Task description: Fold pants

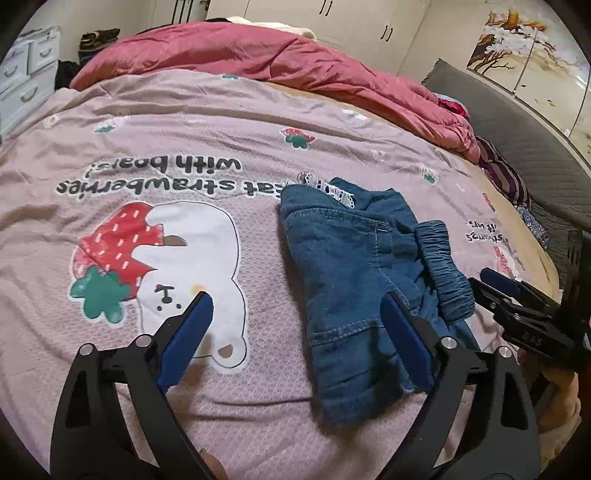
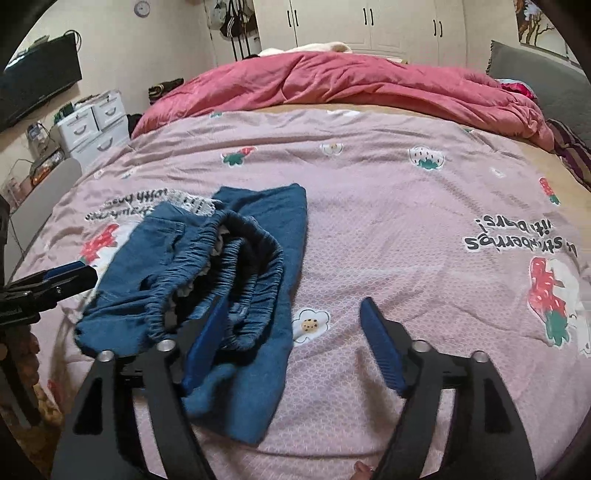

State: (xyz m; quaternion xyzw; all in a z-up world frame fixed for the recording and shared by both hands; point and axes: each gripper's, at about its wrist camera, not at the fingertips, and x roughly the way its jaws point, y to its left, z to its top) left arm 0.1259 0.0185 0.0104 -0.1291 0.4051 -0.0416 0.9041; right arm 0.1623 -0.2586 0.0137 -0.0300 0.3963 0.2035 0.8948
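While both tools hover low over the bed, a pair of blue denim pants point(image 1: 347, 280) lies folded into a loose bundle on a pink bedspread point(image 1: 184, 122) printed with strawberries and a white bear point(image 1: 199, 254). Seen from the right wrist camera, the pants point(image 2: 255, 369) show a gathered elastic waistband point(image 2: 236, 258) gaping on top, with one leg running flat beneath it toward the near edge and a strip of white lace point(image 2: 192, 203) peeking out at the far side.

The left gripper point(image 1: 297, 306) has its blue-padded fingers spread wide apart, clamping nothing; its right finger point(image 1: 402, 336) sits over the near part of the denim, though whether it touches cannot be told. The right gripper point(image 2: 293, 314) also has its fingers apart and empty, its left finger point(image 2: 207, 339) over the waistband, its other finger above bare bedspread point(image 2: 406, 221).

A rumpled rose-coloured quilt point(image 2: 332, 81) is heaped along the far side of the bed, before white wardrobe doors point(image 2: 365, 22).
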